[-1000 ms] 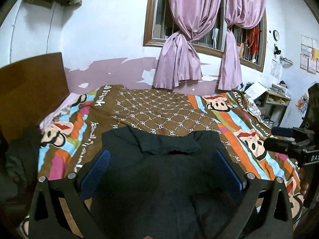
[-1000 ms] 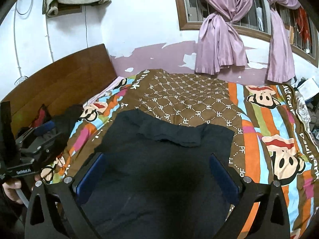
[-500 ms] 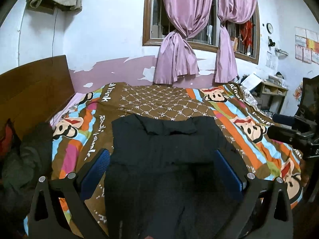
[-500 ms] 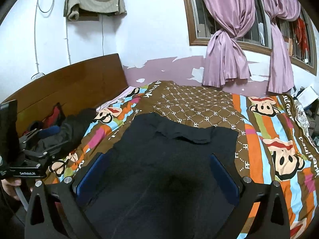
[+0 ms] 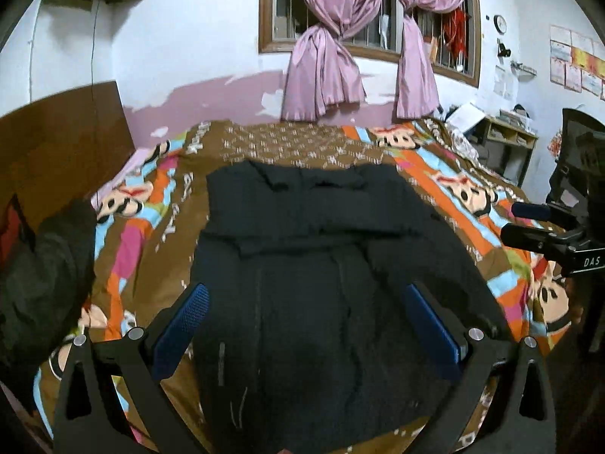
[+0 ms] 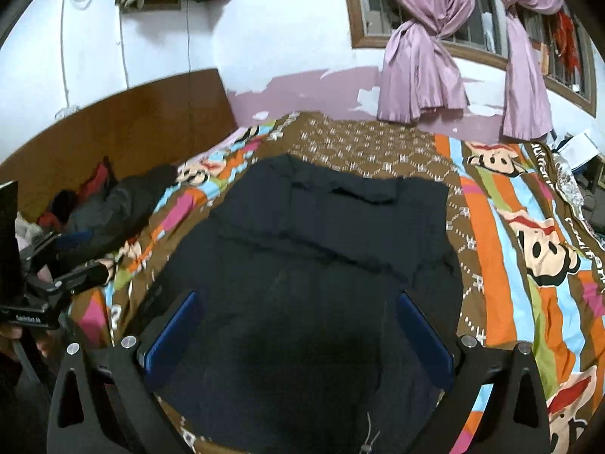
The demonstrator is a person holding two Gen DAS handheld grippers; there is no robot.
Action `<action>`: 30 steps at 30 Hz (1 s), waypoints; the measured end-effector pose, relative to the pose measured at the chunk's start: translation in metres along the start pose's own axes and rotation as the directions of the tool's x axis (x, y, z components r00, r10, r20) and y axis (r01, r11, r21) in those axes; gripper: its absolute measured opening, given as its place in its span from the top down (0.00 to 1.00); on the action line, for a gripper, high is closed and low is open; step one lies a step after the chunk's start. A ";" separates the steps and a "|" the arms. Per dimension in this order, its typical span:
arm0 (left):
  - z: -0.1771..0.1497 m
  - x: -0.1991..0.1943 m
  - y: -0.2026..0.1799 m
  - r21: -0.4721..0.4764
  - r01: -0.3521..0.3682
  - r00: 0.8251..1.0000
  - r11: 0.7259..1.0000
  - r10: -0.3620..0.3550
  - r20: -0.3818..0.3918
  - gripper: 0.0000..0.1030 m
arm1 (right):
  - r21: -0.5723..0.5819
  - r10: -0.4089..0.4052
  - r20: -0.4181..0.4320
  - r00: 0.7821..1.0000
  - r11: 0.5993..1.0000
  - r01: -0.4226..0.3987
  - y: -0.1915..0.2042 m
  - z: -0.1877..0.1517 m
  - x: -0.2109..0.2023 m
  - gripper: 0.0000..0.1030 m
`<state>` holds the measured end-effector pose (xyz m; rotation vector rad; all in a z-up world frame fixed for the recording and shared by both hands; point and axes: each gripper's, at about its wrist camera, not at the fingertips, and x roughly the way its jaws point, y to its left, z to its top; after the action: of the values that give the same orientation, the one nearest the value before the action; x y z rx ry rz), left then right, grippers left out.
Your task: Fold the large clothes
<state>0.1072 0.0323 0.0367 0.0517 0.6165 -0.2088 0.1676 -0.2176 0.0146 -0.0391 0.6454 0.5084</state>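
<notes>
The dark garment [image 5: 314,265] lay spread on the bed [image 5: 472,212], over the cartoon-print bedspread, directly ahead of and below both hand-held grippers. Its long axis ran from the bed's near edge toward the window [image 5: 363,19], with the collar end on the window side and the hem nearest the grippers. The left hand-held gripper [image 5: 306,321] hung over the garment's near middle, its blue pads [image 5: 185,317] wide apart and holding nothing. The right hand-held gripper [image 6: 298,329] stood likewise parted and empty above the same near part. Neither looked clearly nearer; each seemed placed to take its own side of the hem, though contact with the cloth could not be told.

The garment appeared black or very dark navy, thick and soft, with a band of cloth already lying crosswise on the window side of its middle, and vertical seams running down the lower panel. A heap of other dark clothes [image 6: 124,204] sat beside the garment toward the wooden headboard [image 6: 113,121]
</notes>
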 end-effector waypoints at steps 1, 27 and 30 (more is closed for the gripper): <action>-0.006 0.001 0.000 0.001 0.002 1.000 1.000 -0.002 -0.011 0.02 | -0.011 -0.001 -0.015 1.000 1.000 0.001 0.001 -0.006 0.003 0.00; -0.118 0.058 0.007 -0.102 0.045 0.921 0.994 -0.080 -0.381 0.02 | -0.535 -0.231 -0.405 0.884 0.845 -0.024 0.064 -0.135 0.094 0.00; -0.119 0.057 0.004 -0.088 0.060 0.921 0.994 -0.089 -0.380 0.02 | -0.543 -0.281 -0.381 0.881 0.839 0.034 0.059 -0.135 0.105 0.00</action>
<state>0.0861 0.0388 -0.0931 -0.0041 1.0193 -0.2520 0.1359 -0.1454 -0.1482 -0.7488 0.9308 0.5005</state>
